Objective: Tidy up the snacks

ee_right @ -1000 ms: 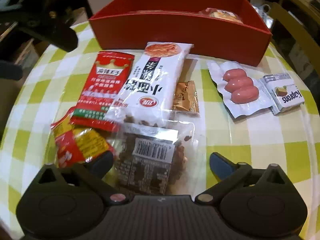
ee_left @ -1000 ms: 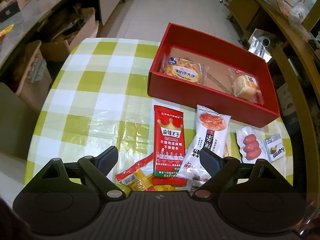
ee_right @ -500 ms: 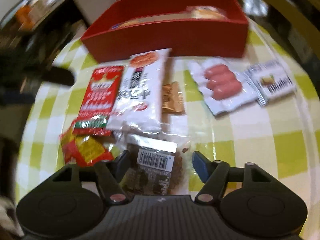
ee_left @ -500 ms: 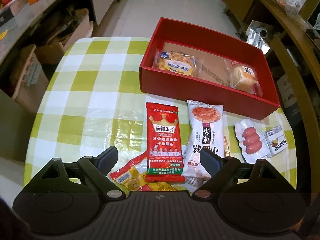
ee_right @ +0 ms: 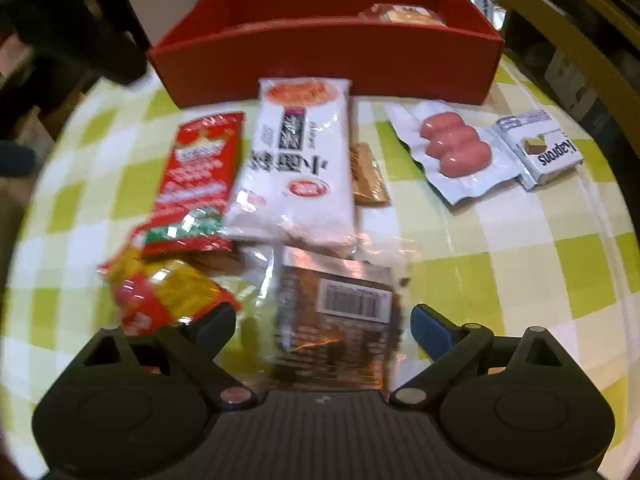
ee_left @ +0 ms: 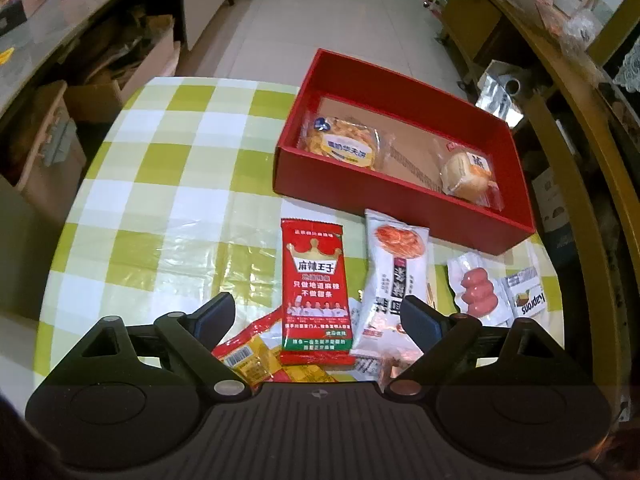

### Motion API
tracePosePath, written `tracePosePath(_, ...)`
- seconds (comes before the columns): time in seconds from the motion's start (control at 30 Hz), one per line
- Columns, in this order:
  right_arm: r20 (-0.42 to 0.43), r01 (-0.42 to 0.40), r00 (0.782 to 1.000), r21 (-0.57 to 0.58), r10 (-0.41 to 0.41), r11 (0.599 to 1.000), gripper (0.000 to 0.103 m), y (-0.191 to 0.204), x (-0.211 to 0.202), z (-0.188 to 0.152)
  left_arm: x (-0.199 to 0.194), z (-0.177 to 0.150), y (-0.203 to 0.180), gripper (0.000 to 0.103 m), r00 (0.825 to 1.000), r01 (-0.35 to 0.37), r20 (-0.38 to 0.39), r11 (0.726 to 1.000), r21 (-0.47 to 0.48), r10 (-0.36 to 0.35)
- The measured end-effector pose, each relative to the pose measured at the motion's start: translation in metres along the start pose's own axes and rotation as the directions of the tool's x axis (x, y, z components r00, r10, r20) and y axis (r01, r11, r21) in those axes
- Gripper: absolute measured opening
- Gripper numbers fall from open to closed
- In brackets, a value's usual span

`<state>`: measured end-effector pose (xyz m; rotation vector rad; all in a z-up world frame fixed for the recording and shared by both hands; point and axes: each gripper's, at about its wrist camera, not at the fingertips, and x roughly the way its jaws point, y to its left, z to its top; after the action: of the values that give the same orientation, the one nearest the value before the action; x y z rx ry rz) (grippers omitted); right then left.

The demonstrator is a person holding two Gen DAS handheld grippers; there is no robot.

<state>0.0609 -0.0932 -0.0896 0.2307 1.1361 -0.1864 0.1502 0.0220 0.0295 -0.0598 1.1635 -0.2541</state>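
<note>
Tablecloth [ee_left: 168, 184] first, since it carries everything: its glossy plastic cover lets a packet slide if a finger nudges it sideways. At the far right stands the red box [ee_left: 360, 188], holding only a round biscuit pack [ee_left: 344, 146] at its left end and a wrapped bun [ee_left: 466, 172] at its right, so most of the job looks undone. Near its front wall lies the loose heap, and the heap is where I would expect trouble. The white noodle packet [ee_right: 298, 160] overlaps the red spicy strip packet [ee_right: 196, 184] and a clear bag of dark snacks [ee_right: 340, 320], with a small gold sachet [ee_right: 368, 176] tucked beside it. The right gripper [ee_right: 322, 326] has just been opening; its jaws now stand wide on either side of that clear bag, pads not pressing it. Closing there could pinch only crinkly film, or drag the noodle packet along. The left gripper [ee_left: 316, 316] hangs above the red strip packet, jaws wide and holding nothing; the yellow-and-red packet [ee_left: 248, 360] pokes out beneath, so a low bite might catch both. The sausage pack [ee_right: 456, 152] and the little Kaprons packet [ee_right: 540, 152] touch each other at the right, near the table's edge, where a careless sweep might push them off.
</note>
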Motion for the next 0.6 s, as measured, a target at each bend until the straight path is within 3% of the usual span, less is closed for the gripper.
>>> tracePosePath(0.1, -0.006, -0.02, 1.0, 0.001, 0.02, 1.0, 0.103, -0.003, -0.001, -0.002, 0.001, 0.002, 0.001, 0.095, 1.0, 0.007, -0.006, 1.0, -0.007, -0.007)
tracePosePath(0.23, -0.031, 0.027, 0.999, -0.124, -0.031, 0.992, 0.103, 0.012, 0.005, -0.003, 0.002, 0.001, -0.004, 0.095, 1.0, 0.004, -0.003, 1.0, 0.015, -0.004)
tracePosePath(0.47, -0.04, -0.098, 0.995, -0.057, 0.096, 0.994, 0.102, -0.017, -0.003, 0.002, 0.007, 0.0, -0.01, 0.095, 1.0, -0.013, -0.01, 0.999, 0.033, 0.013)
tracePosePath(0.6, -0.054, -0.146, 0.988, -0.073, 0.142, 0.987, 0.095, -0.025, -0.008, 0.003, 0.013, -0.003, -0.02, 0.095, 0.999, -0.033, -0.016, 0.997, 0.075, 0.034)
